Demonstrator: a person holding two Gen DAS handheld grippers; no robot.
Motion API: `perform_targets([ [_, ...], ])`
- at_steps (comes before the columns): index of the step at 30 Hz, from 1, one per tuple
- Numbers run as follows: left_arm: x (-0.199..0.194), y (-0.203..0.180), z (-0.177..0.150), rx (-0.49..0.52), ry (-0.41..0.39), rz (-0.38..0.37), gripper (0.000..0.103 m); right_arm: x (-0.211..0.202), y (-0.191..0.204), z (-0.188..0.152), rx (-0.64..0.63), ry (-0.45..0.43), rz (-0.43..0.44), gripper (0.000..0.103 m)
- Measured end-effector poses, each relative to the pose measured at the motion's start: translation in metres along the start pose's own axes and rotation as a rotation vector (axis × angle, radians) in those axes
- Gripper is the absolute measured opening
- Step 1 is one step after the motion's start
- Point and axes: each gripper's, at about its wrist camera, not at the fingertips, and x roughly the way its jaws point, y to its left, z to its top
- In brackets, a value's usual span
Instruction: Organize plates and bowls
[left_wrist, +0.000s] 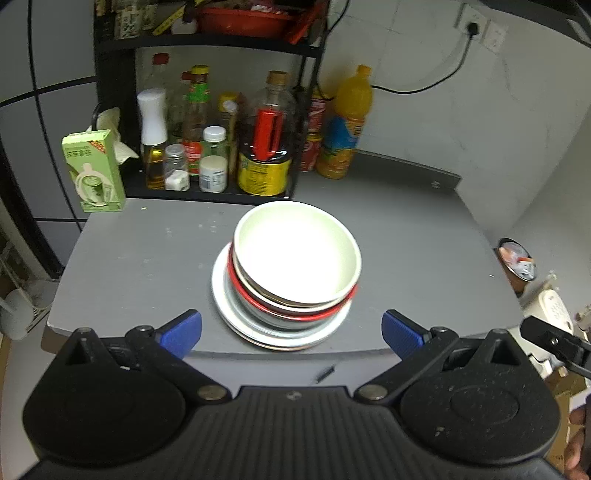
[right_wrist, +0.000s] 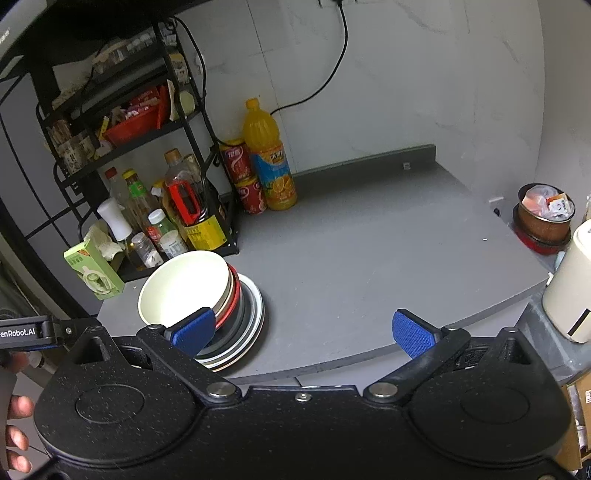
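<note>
I had the left gripper (left_wrist: 291, 334) spread wide and empty, short of the counter's (left_wrist: 147, 258) front edge. The stack of bowls (left_wrist: 295, 254) sat on plates (left_wrist: 229, 314) near that edge. My right gripper (right_wrist: 303, 332) was equally wide, holding nothing.

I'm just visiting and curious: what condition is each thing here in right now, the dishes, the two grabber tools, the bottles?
Top bowl: empty, nested upright on the stack.
Red-rimmed bowl: nested beneath it.
Plates: stacked at the bottom, near the counter edge.
Left gripper: open, holding nothing.
Right gripper: open, holding nothing.
Orange drink bottle: upright, capped.
</note>
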Motion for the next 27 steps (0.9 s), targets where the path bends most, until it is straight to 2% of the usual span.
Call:
perform_targets([
  [9,-0.022,-0.016,-0.016,0.053,-0.024,-0.035,0.103,-0.028,0.002,-0.012,-0.003,-0.02,-0.04,0.103],
  [13,-0.031,-0.027,-0.026,0.107,-0.034,-0.035,0.103,-0.037,-0.003,-0.02,0.002,-0.023,-0.06,0.103],
  [27,-0.057,-0.04,-0.062,0.13,-0.047,-0.063,0.103,-0.067,-0.008,-0.045,0.011,-0.057,-0.07,0.103],
])
